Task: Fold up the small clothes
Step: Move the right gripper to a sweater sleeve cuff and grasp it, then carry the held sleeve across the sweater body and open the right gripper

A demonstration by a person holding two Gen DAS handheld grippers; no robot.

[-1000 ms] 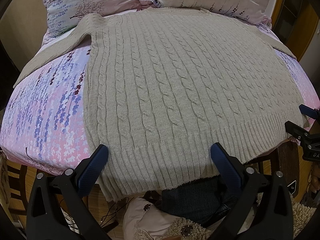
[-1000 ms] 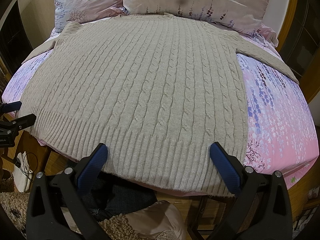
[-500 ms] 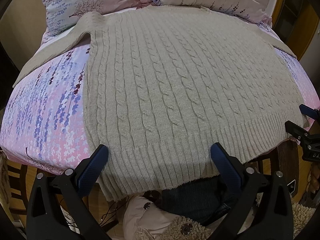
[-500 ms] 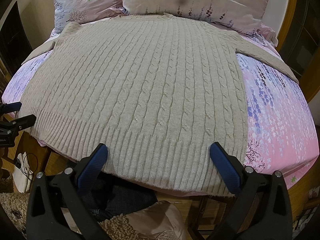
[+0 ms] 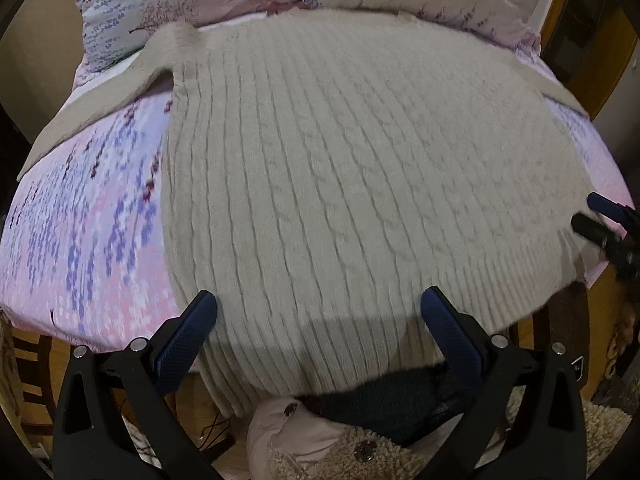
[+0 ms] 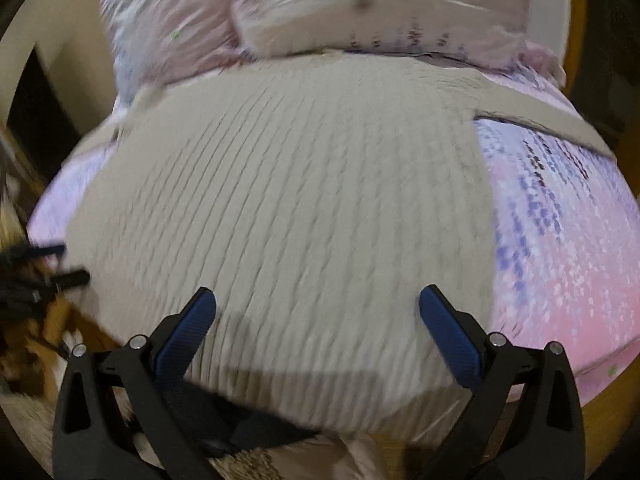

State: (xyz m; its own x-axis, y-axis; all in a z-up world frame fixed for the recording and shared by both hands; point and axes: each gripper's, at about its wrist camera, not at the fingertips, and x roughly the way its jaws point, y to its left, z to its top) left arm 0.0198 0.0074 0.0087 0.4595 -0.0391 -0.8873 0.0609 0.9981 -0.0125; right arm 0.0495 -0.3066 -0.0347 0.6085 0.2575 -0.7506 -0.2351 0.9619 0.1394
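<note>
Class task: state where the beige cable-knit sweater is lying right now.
The sweater lies flat on the floral bedsheet, filling the middle of both wrist views, its collar by the pillows and its ribbed hem draped over the near bed edge.

Home bedroom. Bed w/ pink floral sheet (image 5: 80, 240) spread ahead of the fingers, two matching pillows (image 6: 380, 12) at the far end beyond the tips, wood bed frame (image 5: 612, 52) far right. Wood floor (image 5: 36, 364) and fleecy clothes (image 5: 352, 456) below, between the finger bases.
</note>
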